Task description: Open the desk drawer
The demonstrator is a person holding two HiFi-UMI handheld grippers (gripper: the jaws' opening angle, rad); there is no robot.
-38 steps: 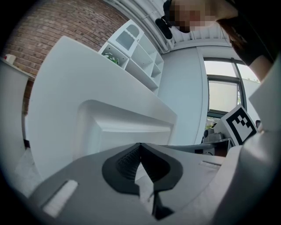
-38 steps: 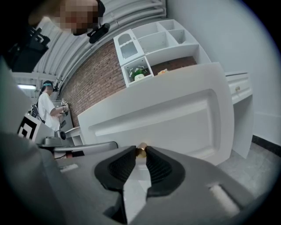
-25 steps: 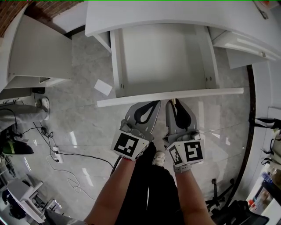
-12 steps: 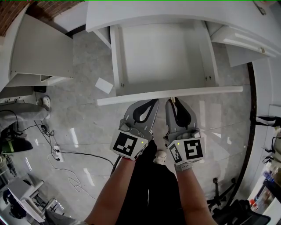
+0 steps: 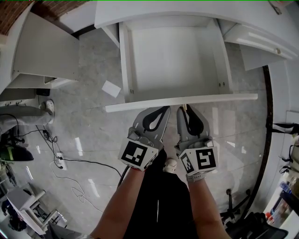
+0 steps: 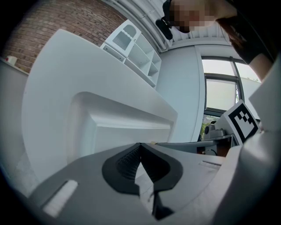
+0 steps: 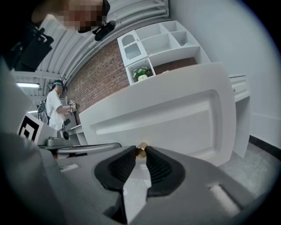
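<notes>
Drawer: the white desk drawer (image 5: 173, 60) stands well out from under the desk (image 5: 154, 11). Its bottom is bare and its front panel (image 5: 140, 105) is nearest us.
Right gripper: the right gripper (image 7: 140, 154) pinches the small brass knob (image 7: 141, 150) at the panel's middle.
Left gripper: the left gripper (image 6: 140, 148) has its jaws closed tip to tip on nothing. It sits just left of the right one, close to the panel.
Doing it well: we judge the pull should run straight toward us, level, without twisting. The round knob could slip, so we grip firmly and ease off near the end of travel.
Pose: our forearms reach forward side by side, tools pointing slightly down, marker cubes up.
</notes>
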